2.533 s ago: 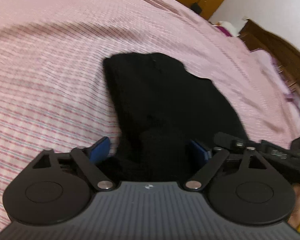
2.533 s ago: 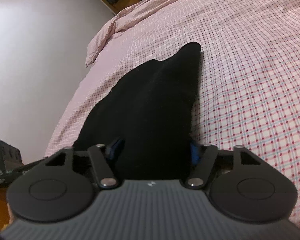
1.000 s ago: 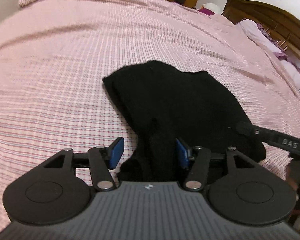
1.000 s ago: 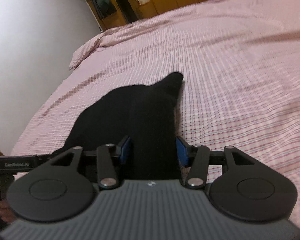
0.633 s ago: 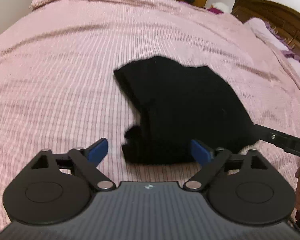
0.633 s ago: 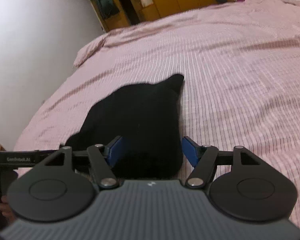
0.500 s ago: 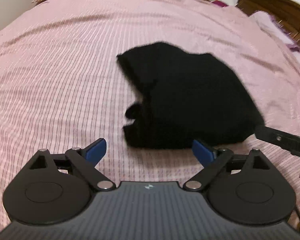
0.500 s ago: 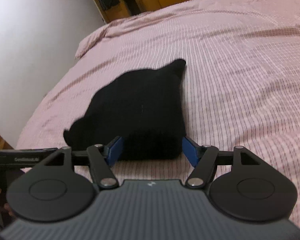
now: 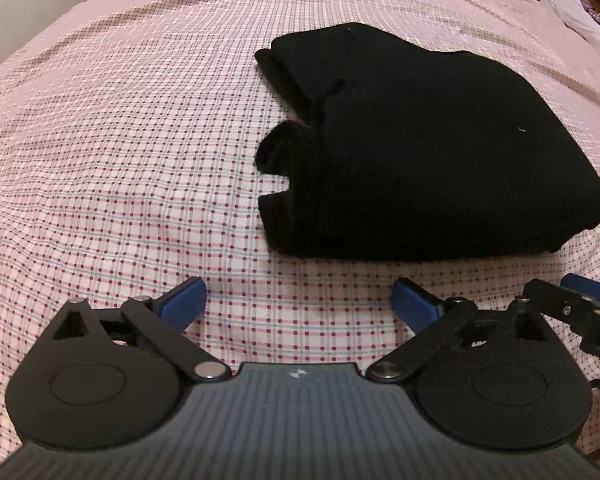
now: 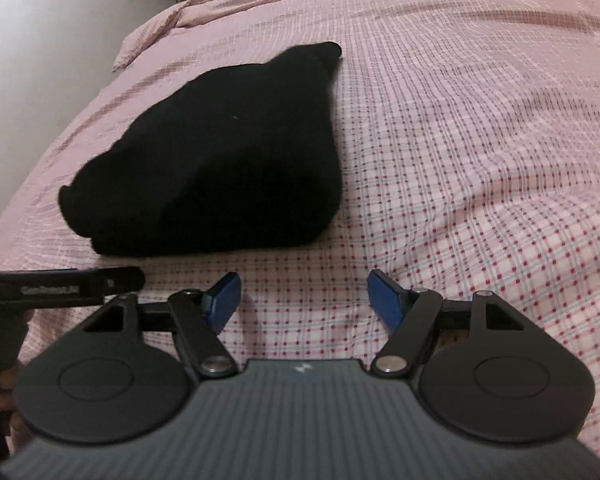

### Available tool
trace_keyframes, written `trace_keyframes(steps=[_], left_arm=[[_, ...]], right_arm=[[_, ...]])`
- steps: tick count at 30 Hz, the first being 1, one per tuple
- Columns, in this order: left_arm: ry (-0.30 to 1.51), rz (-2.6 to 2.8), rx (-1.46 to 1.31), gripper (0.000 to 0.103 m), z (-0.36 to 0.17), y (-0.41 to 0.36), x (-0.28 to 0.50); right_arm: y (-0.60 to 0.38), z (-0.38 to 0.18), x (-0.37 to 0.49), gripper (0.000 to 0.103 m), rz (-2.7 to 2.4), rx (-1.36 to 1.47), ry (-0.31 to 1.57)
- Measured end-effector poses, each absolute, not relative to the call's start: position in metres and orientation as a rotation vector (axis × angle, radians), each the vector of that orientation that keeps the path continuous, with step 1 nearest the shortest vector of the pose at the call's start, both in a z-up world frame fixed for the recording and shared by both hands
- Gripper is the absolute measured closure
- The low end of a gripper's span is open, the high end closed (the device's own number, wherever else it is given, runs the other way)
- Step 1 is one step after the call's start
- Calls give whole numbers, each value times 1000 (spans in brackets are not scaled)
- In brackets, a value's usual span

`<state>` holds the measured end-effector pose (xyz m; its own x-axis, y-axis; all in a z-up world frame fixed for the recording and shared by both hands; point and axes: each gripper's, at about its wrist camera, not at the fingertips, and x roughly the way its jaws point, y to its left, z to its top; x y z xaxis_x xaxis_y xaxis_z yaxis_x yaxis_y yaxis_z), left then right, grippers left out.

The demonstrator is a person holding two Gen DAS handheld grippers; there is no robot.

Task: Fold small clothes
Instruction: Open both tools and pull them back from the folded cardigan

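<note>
bed cover (image 9: 140, 128): pink check | pillow (image 9: 580, 12): far right | wall (image 10: 40, 20): pale

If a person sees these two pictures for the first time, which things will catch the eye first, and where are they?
First comes the black folded garment, a dark bundle lying alone on the pink checked bedspread, just beyond the fingertips in both views. Next come the blue pads of the left gripper and the right gripper at the bottom of each view; both have just been opening, with only bedspread between the pads.
</note>
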<state>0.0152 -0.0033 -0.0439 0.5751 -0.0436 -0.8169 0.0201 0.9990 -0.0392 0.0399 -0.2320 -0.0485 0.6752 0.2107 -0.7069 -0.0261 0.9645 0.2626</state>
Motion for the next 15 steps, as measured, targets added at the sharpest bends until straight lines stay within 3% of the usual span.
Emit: trace_keyframes(steps=[15], left_arm=[[946,-45,-31,0,-49,-1,17]], right_arm=[[-235,-55,40,27,137,279,795]])
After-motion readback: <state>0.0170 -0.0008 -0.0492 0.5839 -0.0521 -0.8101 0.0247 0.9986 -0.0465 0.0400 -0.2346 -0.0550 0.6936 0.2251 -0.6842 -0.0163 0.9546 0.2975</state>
